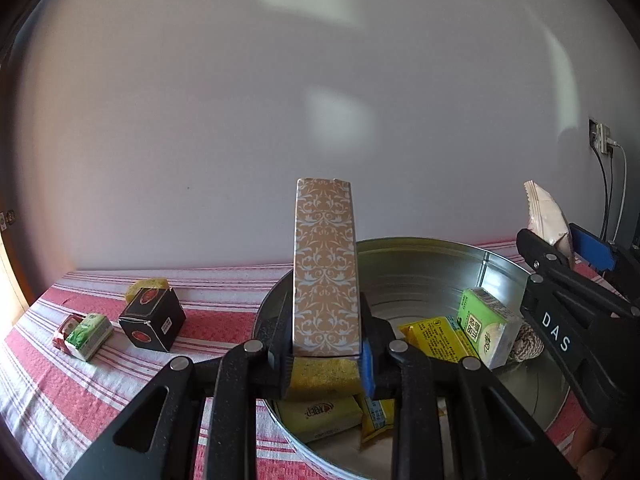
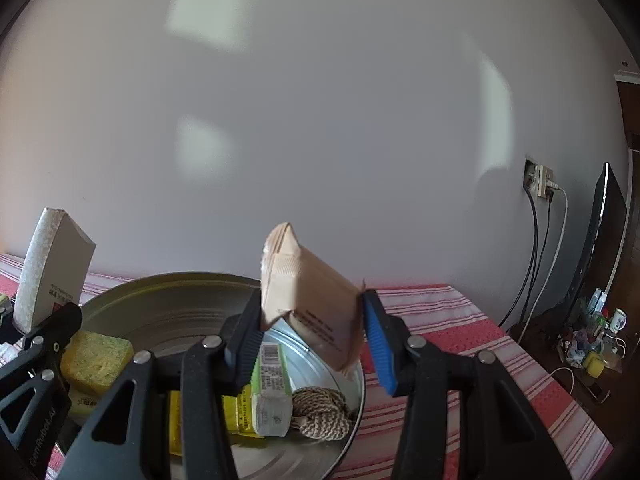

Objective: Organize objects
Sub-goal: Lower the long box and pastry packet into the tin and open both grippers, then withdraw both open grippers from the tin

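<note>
Here, the left gripper [image 1: 326,354] is clamped on a tall patterned box [image 1: 325,268], its blue-padded fingers pressing the two narrow sides near the bottom end; the box stands upright between them, tan with a pale scrolling leaf pattern over its whole face, its top flap closed; seen from the right wrist view the same box [image 2: 52,268] shows a plain grey-beige side with small dark print. Below its lower end sits a yellow sponge [image 1: 322,378], just over the near rim of a round metal tin [image 1: 420,256]; whether sponge and box touch is hard to tell.

The right gripper [image 2: 310,332] holds a peach-coloured sachet [image 2: 316,304] above the tin's right part; the packet is crimped at its upper end, tilted, with lines of dark print on its lower face; its left fingertip touches the packet, while the right blue pad sits against the packet's far corner, so it is pinched loosely across its width.

Inside the tin lie a green drink carton [image 1: 486,328] leaning on its side, yellow packets [image 1: 434,338], a pale yellow wrapped bar [image 1: 320,414], and a knot of beige twine [image 2: 320,412].

On the red-and-white striped cloth [image 1: 224,312] to the left of the tin stand a black cube box [image 1: 152,320] with a red emblem, another sponge [image 1: 146,286] behind it, and a small green-and-white carton [image 1: 90,334] well apart from the tin.
</note>
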Demonstrator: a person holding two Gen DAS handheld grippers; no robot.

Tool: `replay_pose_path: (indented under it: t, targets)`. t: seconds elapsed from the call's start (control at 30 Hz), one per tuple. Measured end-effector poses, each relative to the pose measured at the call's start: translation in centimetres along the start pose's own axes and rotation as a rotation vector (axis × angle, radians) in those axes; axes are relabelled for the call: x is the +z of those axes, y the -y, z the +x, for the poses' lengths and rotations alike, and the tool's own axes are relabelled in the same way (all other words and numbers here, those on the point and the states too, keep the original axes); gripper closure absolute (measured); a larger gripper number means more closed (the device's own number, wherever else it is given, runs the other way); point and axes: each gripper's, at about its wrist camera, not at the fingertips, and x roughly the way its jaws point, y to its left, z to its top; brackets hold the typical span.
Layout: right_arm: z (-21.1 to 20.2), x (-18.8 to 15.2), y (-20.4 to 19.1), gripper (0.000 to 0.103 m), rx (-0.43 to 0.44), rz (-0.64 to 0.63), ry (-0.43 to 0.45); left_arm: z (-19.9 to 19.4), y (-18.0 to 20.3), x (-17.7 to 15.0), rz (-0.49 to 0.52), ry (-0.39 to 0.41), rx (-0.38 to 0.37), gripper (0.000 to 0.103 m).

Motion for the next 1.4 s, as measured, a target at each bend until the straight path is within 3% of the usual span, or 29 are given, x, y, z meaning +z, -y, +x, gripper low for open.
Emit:
replay_pose_path:
  t: [1.03,1.13,1.23,1.3,1.33,1.4]
  targets:
    - [1.8,-1.7,-2.1,0.054,0.094,-0.093,-0.130,0.8,1.1,-0.7,0.029,-0.051,-0.037,0.075]
    - [2.0,-1.9,-2.0,0.044,0.134,-0.090,-0.142,0.8,0.9,-0.7,0.017,-0.053,-0.037,0.073]
    - [1.9,-2.0,-1.6,0.033,0.134,-0.075,-0.133,0.6,0.2,-0.8,-0.009,-0.047,-0.020,0.048]
    - [1.8,-1.9,-0.7,0.024,0.107,-0.060,-0.116,0.2,-0.6,-0.8,-0.031,-0.026,0.012,0.019]
    - [1.6,-1.8,-0.2,0.022,0.100,-0.041,-0.108,-0.2,-1.1,-0.8,-0.047,-0.010,0.011,0.015]
    - [1.4,-1.6,0.9,0.009,0.110,0.012,-0.094,-0.8,-1.8,-0.7,-0.077,0.011,-0.007,0.010]
